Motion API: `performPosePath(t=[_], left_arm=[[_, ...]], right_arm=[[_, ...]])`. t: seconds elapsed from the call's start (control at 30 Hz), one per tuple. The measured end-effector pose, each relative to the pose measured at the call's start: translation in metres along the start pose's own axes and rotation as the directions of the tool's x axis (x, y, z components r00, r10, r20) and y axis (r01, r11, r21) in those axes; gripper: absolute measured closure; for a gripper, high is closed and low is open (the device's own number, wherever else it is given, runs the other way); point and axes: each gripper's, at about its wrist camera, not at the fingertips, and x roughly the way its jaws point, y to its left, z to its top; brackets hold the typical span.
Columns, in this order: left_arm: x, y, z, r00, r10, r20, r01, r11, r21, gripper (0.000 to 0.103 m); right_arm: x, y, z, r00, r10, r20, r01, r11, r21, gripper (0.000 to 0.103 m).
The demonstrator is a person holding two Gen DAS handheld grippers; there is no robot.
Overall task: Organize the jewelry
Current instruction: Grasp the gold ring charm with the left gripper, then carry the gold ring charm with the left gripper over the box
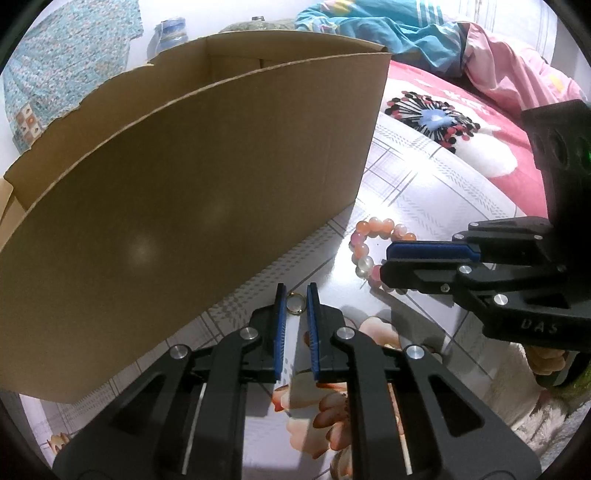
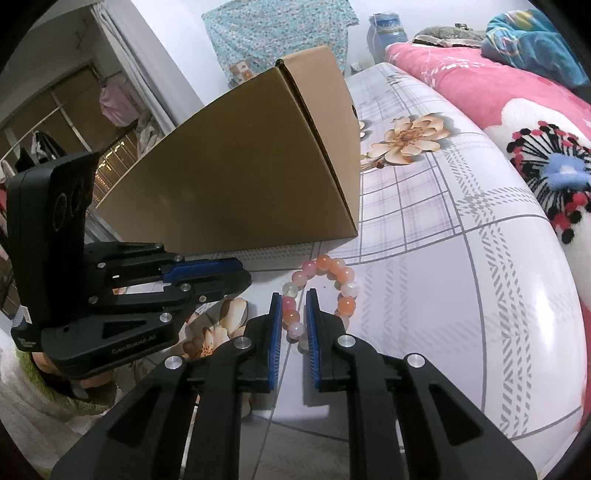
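While you hold both grippers low over the bedsheet (image 2: 461,258), this is what lies before you. Item one: a small gold ring (image 1: 295,303) on the sheet, just beside the near wall of the cardboard box (image 1: 192,192); your left gripper (image 1: 295,295) has its blue pads against the ring's two sides, clamped on it. Item two: a bracelet (image 2: 325,291) of pink, orange and white beads, resting on the sheet near the box's corner; your right gripper (image 2: 293,306) is closed on the bracelet's near-left stretch, with beads pinched between its pads. Item three: the box, open-topped, upright on the sheet, left of the bracelet. Item four: a pink flowered blanket (image 2: 498,96) along the far right, with blue clothing (image 1: 369,29) heaped behind it.
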Motion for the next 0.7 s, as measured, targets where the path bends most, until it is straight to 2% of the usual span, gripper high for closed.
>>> performPosePath(t=[0.37, 0.57, 0.7], left_arm=[[-0.014, 0.011, -0.015, 1.0, 0.016, 0.009, -0.016, 0.999, -0.051, 0.093], [-0.025, 0.017, -0.024, 0.999, 0.028, 0.024, -0.026, 0.997, -0.068, 0.093], [-0.028, 0.018, -0.029, 0.999, 0.04, 0.024, -0.038, 0.996, -0.079, 0.093]], right_arm=[[-0.001, -0.004, 0.002, 1.0, 0.008, -0.003, -0.008, 1.0, 0.012, 0.09], [0.0, -0.004, 0.008, 1.0, 0.012, -0.019, -0.012, 1.0, 0.023, 0.087], [0.003, 0.002, 0.011, 1.0, 0.001, -0.031, -0.001, 1.0, 0.019, 0.079]])
